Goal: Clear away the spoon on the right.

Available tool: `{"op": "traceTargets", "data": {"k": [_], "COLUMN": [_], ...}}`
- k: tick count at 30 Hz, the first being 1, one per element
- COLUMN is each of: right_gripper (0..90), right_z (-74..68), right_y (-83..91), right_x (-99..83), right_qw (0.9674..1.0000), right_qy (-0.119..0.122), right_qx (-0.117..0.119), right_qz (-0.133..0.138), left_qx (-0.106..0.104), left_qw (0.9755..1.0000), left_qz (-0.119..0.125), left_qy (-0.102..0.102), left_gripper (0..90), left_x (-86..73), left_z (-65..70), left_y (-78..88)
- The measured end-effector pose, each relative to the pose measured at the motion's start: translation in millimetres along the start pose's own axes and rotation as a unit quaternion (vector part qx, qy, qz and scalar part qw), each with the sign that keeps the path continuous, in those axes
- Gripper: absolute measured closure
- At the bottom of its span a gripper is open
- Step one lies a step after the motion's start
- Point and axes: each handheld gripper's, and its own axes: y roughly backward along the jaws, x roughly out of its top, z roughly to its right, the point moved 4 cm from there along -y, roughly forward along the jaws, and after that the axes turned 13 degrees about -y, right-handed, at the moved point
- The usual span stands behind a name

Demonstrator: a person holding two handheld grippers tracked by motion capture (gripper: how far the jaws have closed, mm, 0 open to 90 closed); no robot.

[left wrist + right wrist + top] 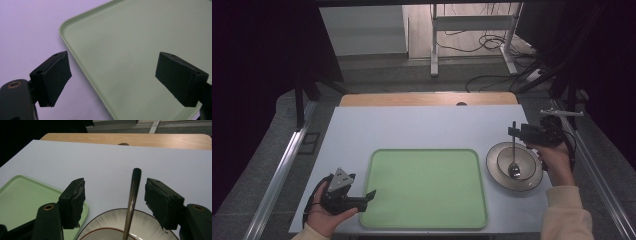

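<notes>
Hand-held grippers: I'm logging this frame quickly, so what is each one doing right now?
Left hand-held gripper: open, empty, over the green tray edge.
Right hand-held gripper: open, straddling the spoon handle in the bowl, pads not touching.

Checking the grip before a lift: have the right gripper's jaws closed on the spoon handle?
No. In the right gripper view the spoon handle stands between the right gripper's open jaws, with gaps on both sides.

Tray point(424, 187) lies at the bench's point(412, 127) near centre. Bowl point(514, 166) stands just right of the tray, on the bench. Spoon point(514, 155) rests in the bowl, handle rising toward the far edge.
</notes>
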Motion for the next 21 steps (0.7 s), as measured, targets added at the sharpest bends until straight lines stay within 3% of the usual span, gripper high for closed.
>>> {"op": "traceTargets", "data": {"k": [6,10,21], "right_gripper": [33.7,36.1,52.3], "right_z": [14.2,18.2,23.2], "right_y": [-13.6,-21.3,-29.8], "right_x": [-0.2,-3.1,-9.3], "right_qw": [0.9998,0.9994,0.998], "right_qy": [-0.01,-0.02,-0.036], "right_qx": [-0.011,-0.003,0.0], "right_qz": [-0.016,-0.027,-0.052], "left_qx": [-0.001,-0.001,-0.002], "left_qw": [1.0,1.0,1.0], "left_qz": [-0.001,-0.002,-0.002], "left_qy": [-0.001,0.001,-0.002], "left_gripper": [12.7,12.7,12.7], "left_x": [0.4,-0.4,0.0], "left_z": [0.6,0.0,0.8], "left_y": [-0.5,-0.8,-0.3]}}
